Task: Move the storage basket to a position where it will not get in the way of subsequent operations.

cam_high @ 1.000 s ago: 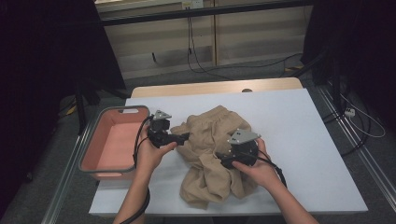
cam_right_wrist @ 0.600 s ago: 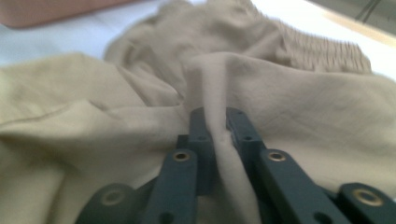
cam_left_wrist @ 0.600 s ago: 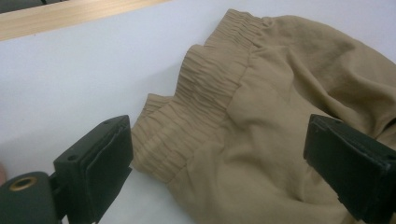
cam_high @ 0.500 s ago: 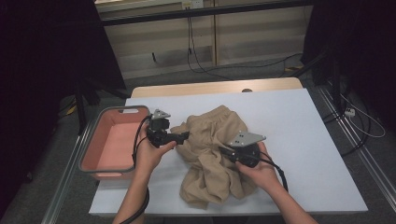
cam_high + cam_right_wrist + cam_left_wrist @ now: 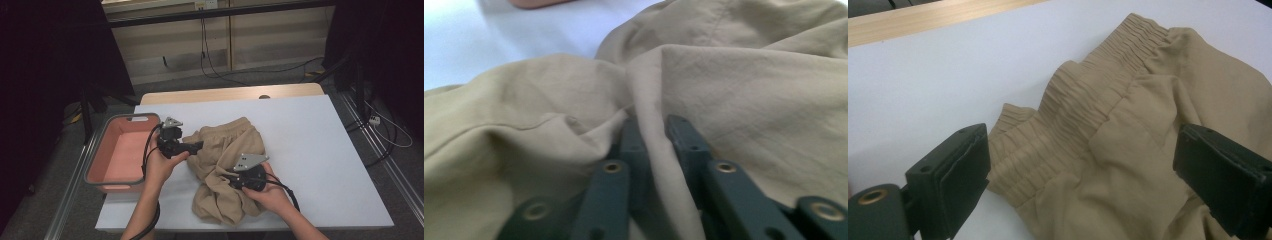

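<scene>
Right gripper pinches a fold of the tan shorts, left gripper waits spread at the waistband

High view: crumpled tan shorts (image 5: 227, 172) lie mid counter (image 5: 320, 150), pink bin (image 5: 120, 155) just off its left edge. Left gripper (image 5: 196, 146) sits at the waistband side, right gripper (image 5: 239, 181) low in the heap

Left gripper view: fingers (image 5: 955, 172) released wide, straddling the ribbed elastic waistband (image 5: 1083, 100), not touching; likely lined up to grab it

Right gripper view: fingers (image 5: 634, 145) have just been easing apart, yet a raised ridge of soft wrinkled cloth is pinched between them, likely for lifting
</scene>
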